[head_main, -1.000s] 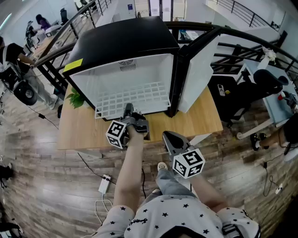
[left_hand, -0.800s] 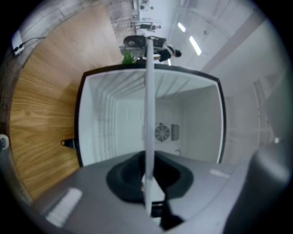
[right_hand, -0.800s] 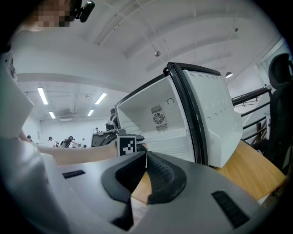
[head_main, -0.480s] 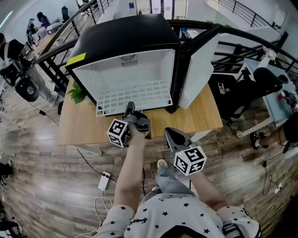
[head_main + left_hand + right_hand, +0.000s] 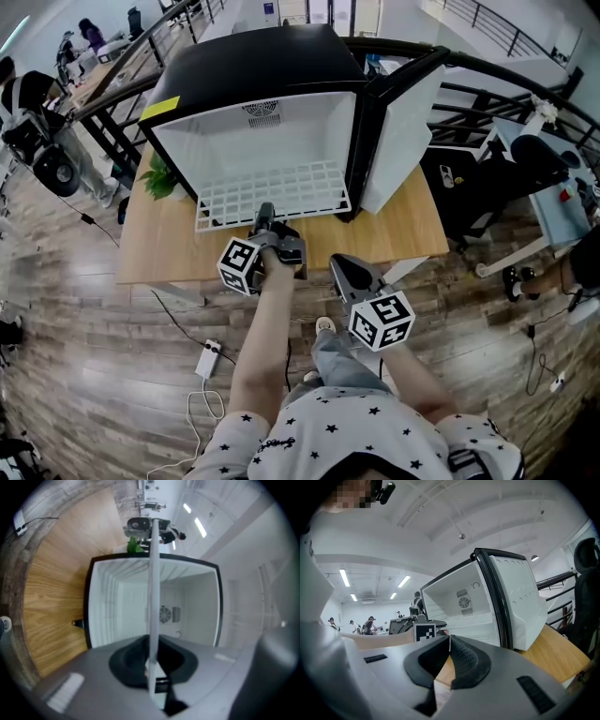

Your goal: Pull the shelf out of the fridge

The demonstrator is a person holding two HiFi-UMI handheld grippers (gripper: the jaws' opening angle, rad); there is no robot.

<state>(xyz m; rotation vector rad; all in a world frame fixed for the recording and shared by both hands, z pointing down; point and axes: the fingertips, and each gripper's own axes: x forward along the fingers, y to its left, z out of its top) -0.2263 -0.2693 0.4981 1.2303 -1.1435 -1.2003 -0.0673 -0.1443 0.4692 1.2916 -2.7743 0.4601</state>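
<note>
While the left gripper point(image 5: 263, 216) points level at the open fridge point(image 5: 253, 84), its jaws are pinched narrow on the front edge of the white wire shelf point(image 5: 272, 192). In the left gripper view the shelf shows edge-on as a pale bar running straight out from between them. Ahead of that gripper the shelf lies flat. Its front part sticks out past the fridge's mouth over the wooden table point(image 5: 412, 234), and its back part sits inside the white cabinet. The fridge door point(image 5: 401, 131) stands swung open, ahead and to the right of it. The right gripper point(image 5: 339, 274) hangs behind and to the right of the left one, clear of the shelf, its jaws closed together on nothing.
</note>
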